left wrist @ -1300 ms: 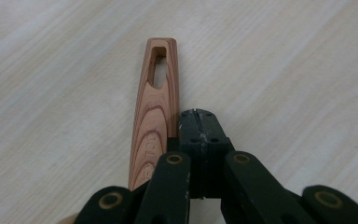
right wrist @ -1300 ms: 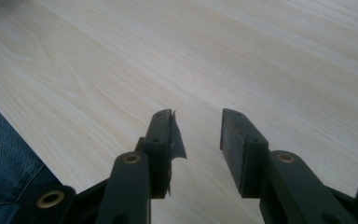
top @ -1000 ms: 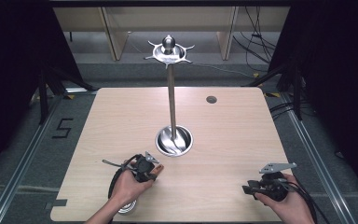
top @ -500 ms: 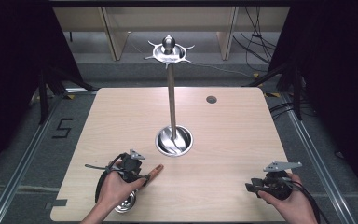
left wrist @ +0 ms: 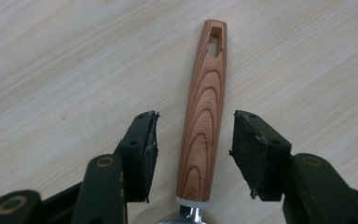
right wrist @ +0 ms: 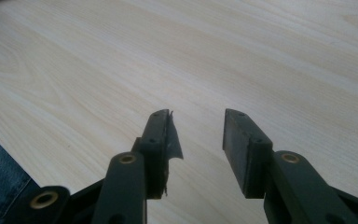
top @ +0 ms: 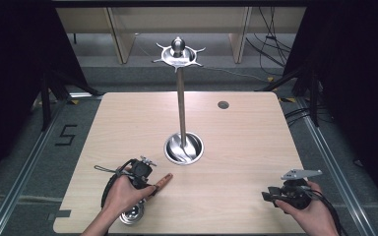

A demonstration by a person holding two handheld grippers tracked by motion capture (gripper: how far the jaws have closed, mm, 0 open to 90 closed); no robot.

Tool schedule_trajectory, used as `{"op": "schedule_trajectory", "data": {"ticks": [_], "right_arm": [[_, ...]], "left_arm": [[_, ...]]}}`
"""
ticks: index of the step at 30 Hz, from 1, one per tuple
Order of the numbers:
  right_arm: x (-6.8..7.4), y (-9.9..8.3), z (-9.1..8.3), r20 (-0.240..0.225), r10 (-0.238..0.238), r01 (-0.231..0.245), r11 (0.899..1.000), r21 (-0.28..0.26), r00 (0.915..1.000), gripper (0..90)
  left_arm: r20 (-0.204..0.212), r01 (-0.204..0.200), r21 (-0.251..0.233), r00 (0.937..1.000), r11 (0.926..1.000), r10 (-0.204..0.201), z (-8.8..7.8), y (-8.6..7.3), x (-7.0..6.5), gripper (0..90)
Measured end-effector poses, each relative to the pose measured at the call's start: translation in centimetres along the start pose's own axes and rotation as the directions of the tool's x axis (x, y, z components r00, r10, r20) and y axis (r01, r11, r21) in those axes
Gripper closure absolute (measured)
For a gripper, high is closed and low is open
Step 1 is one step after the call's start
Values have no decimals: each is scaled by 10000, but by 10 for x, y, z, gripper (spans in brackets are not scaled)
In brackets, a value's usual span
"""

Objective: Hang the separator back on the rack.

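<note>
Only floor digit "5" [top: 66, 134], wooden handle [left wrist: 204, 112] unmarked

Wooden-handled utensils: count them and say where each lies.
1: the wooden-handled utensil lies on the table near its front left, between the open left tongs. More may be hidden.

Recording lab or studio rather than a home: pale wooden table [top: 128, 128] alone on grey floor, black curtains [top: 10, 73] on both sides, loose cables [top: 270, 44] behind, metal floor rails [top: 24, 172], taped "5" marker [top: 66, 135].
</note>
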State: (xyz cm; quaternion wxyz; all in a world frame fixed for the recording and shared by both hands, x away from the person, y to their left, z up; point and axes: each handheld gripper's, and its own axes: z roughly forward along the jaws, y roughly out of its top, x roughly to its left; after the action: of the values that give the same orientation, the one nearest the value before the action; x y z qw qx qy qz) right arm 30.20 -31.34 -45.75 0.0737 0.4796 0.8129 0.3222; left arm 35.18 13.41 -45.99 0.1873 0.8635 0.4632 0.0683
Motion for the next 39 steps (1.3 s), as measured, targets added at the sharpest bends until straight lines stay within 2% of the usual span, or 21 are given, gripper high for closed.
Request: {"op": "schedule_trajectory", "data": {"ticks": [1, 2, 4, 6, 7, 8, 9, 10, 11, 12, 14, 15, 17, 20, 22, 26, 27, 29, 33, 35, 39], "right_arm": [[-2, 0, 0, 85, -282, 282, 9996, -43, 9996, 622], [0, 0, -2, 69, 87, -87, 9999, 106, 9999, 622], [1, -1, 1, -28, 467, -467, 9989, -71, 9989, 621], [0, 0, 1, -18, 223, -223, 9997, -121, 9997, 621], [0, 0, 3, -53, 167, -168, 9996, -243, 9998, 620], [0, 0, 3, -64, 163, -164, 9995, -252, 9998, 619], [-1, 1, 1, -56, 51, -50, 10000, 53, 10000, 618], [1, 2, -2, 123, 134, -139, 9990, 434, 9998, 618], [1, 2, -2, 123, 134, -139, 9990, 434, 9998, 618], [1, 2, -2, 182, 127, -135, 9989, 449, 9998, 618], [1, 1, -2, 169, 125, -132, 9989, 453, 9998, 617], [0, 0, 1, -98, 231, -230, 9997, 84, 9997, 617], [0, 0, 1, -142, 239, -237, 9997, 102, 9996, 616], [1, 1, -1, -59, 198, -195, 9989, 420, 9998, 616], [1, 1, 1, -124, 236, -232, 9993, 287, 9996, 615], [2, 0, 3, -122, 285, -285, 9996, 12, 9995, 614], [2, 0, 3, -124, 265, -265, 9996, 32, 9996, 614], [2, 0, 3, -138, 269, -269, 9996, 23, 9995, 614], [2, -1, 5, -181, 203, -206, 9997, -137, 9996, 613], [2, -1, 5, -180, 191, -193, 9997, -142, 9997, 614], [2, -1, 4, -203, 260, -261, 9996, -74, 9995, 614]], "left_arm": [[86, 24, 128, 10000, 9999, -26, 1, 0, 0, 492], [194, 74, 289, 9998, 9996, -80, 2, 2, 0, 497], [182, 117, 449, 9998, 9989, -126, 3, 5, 0, 502], [273, 91, 592, 9996, 9982, -107, 2, 8, 0, 505], [27, 5, 603, 10000, 9982, -7, 2, 11, 0, 517], [27, 5, 603, 10000, 9982, -7, 2, 11, 0, 519], [14, -129, 916, 9999, 9957, 128, 2, 15, 0, 523], [14, -129, 916, 9999, 9957, 128, 2, 15, 0, 526], [94, -86, 1035, 9999, 9946, 76, 2, 16, -1, 526], [551, -251, 1361, 9983, 9904, 177, 4, 17, -2, 529], [669, -496, 1662, 9970, 9848, 389, 6, 18, -2, 533], [211, -702, 1847, 9975, 9803, 674, 9, 21, -2, 540], [35, -177, 1968, 9998, 9803, 173, 12, 20, -6, 549], [124, -146, 1996, 9998, 9798, 123, 15, 21, -7, 561], [31, -340, 2222, 9994, 9744, 342, 18, 23, -7, 570], [77, -441, 2347, 9990, 9711, 435, 22, 25, -10, 589], [178, -389, 2504, 9992, 9674, 355, 23, 25, -11, 589], [162, -303, 2419, 9995, 9698, 272, 25, 26, -12, 590], [-65, -626, 2425, 9978, 9681, 662, 31, 29, -10, 597], [-58, -552, 2386, 9983, 9695, 582, 32, 29, -10, 607], [-12, -827, 2552, 9963, 9633, 858, 36, 29, -10, 645]]}}
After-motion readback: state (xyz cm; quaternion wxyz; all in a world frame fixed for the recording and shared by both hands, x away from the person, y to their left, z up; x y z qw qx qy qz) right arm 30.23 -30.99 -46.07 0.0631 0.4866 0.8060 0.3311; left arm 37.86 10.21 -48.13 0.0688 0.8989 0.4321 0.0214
